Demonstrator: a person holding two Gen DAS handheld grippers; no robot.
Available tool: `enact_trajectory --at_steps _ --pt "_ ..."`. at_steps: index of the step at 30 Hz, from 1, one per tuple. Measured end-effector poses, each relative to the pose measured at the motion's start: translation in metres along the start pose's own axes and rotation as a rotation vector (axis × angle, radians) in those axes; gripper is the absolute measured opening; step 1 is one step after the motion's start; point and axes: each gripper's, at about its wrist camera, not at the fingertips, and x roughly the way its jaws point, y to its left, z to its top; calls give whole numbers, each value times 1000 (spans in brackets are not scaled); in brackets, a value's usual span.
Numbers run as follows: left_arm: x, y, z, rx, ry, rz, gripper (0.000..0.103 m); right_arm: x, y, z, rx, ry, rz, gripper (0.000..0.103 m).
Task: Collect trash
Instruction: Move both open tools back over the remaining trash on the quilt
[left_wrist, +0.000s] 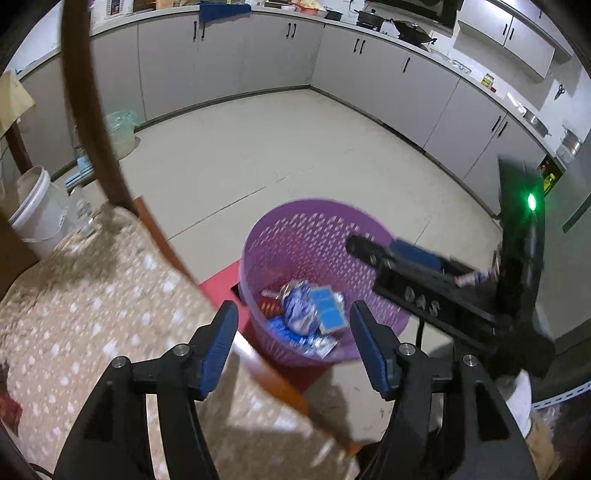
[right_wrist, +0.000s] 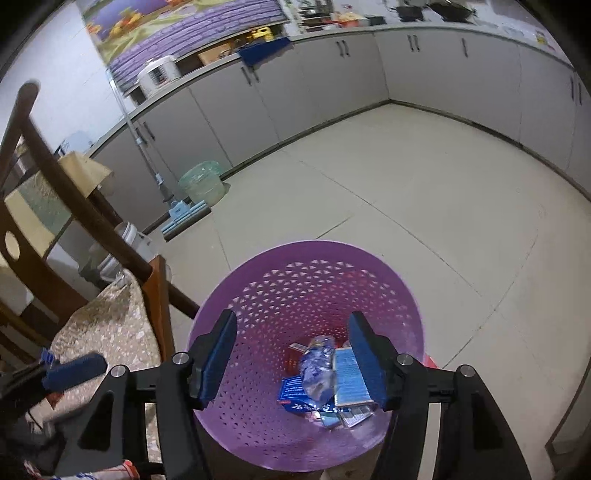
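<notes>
Hanging parted and empty, the left tongs (left_wrist: 293, 317) and the right tongs (right_wrist: 291, 332) both point down into the purple perforated basket (right_wrist: 306, 291) on the floor, where blue wrappers (right_wrist: 317, 373) and flattened packets lie, beside the cushioned wooden chair (left_wrist: 85, 295).

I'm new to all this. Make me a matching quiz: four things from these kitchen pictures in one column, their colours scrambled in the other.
Things:
1. basket holding the trash
2. bucket near the chair
3. cloth hanging over the counter edge
4. mat under the basket

Colours:
A. red
B. white
C. purple
D. blue

Pairs: 1-C, 2-B, 3-D, 4-A
</notes>
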Motion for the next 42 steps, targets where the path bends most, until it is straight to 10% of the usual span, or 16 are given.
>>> enact_trajectory --at_steps 11,26,32,42 --pt "-53 75 -68 -117 -10 122 63 12 102 -20 -214 0 45 68" --pt "-140 320 -122 -408 -114 498 83 32 201 -66 -488 45 63 71" --pt "-114 381 -129 -591 -33 268 83 39 203 -67 -504 61 58 71" --pt "-124 281 -143 -399 85 -109 84 35 210 -71 -517 63 74 72"
